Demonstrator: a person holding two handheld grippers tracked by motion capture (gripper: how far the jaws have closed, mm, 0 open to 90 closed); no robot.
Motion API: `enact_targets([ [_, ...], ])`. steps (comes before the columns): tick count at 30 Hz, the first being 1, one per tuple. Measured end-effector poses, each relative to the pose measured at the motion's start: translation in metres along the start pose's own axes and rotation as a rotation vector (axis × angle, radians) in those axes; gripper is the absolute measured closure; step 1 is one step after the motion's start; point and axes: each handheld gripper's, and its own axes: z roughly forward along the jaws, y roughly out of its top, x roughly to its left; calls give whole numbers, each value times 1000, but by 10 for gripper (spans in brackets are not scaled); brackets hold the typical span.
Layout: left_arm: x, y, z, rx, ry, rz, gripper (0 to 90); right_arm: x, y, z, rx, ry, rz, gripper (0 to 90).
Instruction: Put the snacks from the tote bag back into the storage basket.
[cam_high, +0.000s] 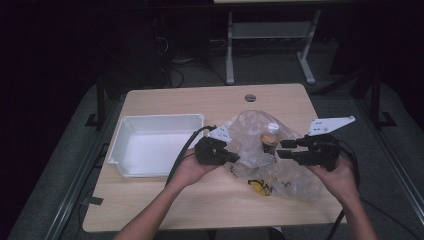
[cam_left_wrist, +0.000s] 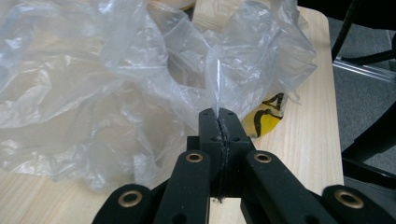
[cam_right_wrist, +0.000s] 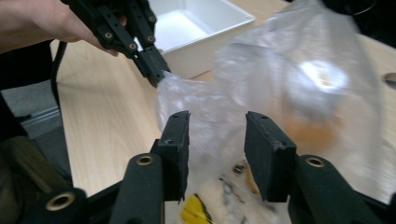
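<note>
From above we look forward and down on the plastic bag (cam_high: 265, 150); both gripper cameras face it closely from opposite sides.

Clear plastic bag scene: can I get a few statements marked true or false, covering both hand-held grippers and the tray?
1. The left hand-held gripper is shut on the clear crinkled plastic bag. True.
2. The right hand-held gripper is clamped shut. False: its jaws stand apart, with bag film between them.
3. The white rectangular plastic tray holds a bottle. False: it is empty.
4. A small brown bottle with a white cap sits inside the bag. True.
5. The bag lies inside the tray. False: it rests on the light wooden table beside the tray.
</note>
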Motion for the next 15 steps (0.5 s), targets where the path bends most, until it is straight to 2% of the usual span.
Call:
enact_targets([
  [5, 3, -1, 0, 6, 3, -8, 898, -8, -2, -10, -15, -49, -8, 523],
  [9, 7, 1, -2, 6, 10, -11, 898, -27, -3, -14, -13, -83, -3, 464],
  [12, 10, 4, -3, 1, 14, -13, 899, -39, -2, -13, 0, -87, -5, 446],
  [13, 10, 4, -3, 1, 14, -13, 898, -39, -2, -13, 0, -87, -5, 446],
  [15, 12, 6, -3, 4, 15, -15, 899, -52, -1, -8, 25, -80, -6, 424],
])
